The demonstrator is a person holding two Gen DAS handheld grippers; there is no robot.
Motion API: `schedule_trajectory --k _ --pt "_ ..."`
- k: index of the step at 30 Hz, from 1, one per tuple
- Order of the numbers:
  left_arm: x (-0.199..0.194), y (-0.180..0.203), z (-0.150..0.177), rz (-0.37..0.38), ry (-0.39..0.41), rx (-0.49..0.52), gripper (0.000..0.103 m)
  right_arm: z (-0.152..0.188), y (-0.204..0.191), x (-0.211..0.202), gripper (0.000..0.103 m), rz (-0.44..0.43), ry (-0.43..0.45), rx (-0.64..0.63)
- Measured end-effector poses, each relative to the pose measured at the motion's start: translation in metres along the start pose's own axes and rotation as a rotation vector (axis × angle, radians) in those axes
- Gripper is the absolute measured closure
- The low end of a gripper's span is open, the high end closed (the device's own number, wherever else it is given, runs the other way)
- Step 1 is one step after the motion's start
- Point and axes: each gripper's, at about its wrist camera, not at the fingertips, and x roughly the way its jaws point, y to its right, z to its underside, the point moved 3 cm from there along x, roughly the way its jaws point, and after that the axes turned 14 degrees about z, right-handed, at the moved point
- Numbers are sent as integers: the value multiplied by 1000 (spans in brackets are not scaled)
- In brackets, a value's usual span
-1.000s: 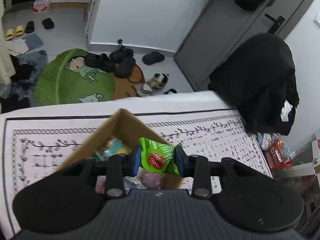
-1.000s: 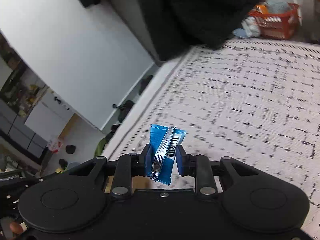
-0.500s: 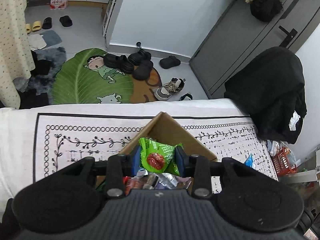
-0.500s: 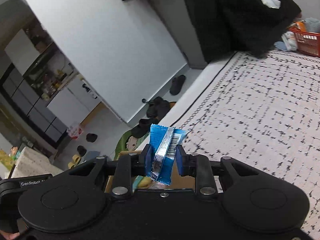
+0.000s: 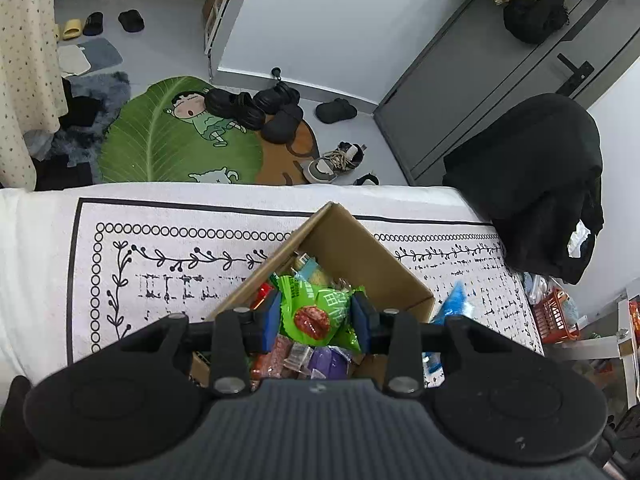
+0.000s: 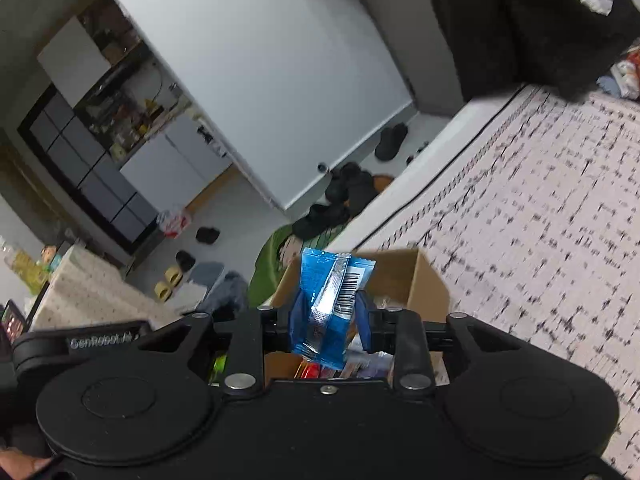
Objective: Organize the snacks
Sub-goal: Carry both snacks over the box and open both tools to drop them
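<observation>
Faintly, "GenRobot" marks the left gripper (image 6: 108, 340) — barcoded blue packet (image 6: 326, 308) clamped.

Green packet (image 5: 316, 312) and blue packet (image 6: 330, 304) – both above the snack-filled cardboard box (image 5: 372, 256).

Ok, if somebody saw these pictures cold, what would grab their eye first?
Probably the bright green snack packet pinched in the left gripper above the open cardboard box of snacks. Next, the blue snack packet clamped in the right gripper near that box, and the green leaf-shaped cartoon rug on the floor beyond.
</observation>
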Motion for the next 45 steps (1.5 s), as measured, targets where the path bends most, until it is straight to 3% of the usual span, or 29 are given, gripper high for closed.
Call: schedule_trajectory --k 2,17,24,31,35,42,45 --pt "2 -2 -1 3 -4 -7 66 4 1 2 56 13 -16 9" --pt "38 4 -1 18 -39 -5 64 6 29 10 56 91 -33 56" --pt "48 4 -3 7 -43 -21 42 7 38 14 56 103 -47 68" --pt "47 -2 1 -18 -54 -32 36 12 42 7 55 126 -58 64" --pt "38 -4 6 -48 -53 -39 23 13 43 -2 47 131 -56 66" --pt "18 0 17 -57 -69 -11 17 21 44 -22 39 171 -62 62" --pt "9 5 22 -60 -73 8 14 23 40 -36 28 183 -47 49"
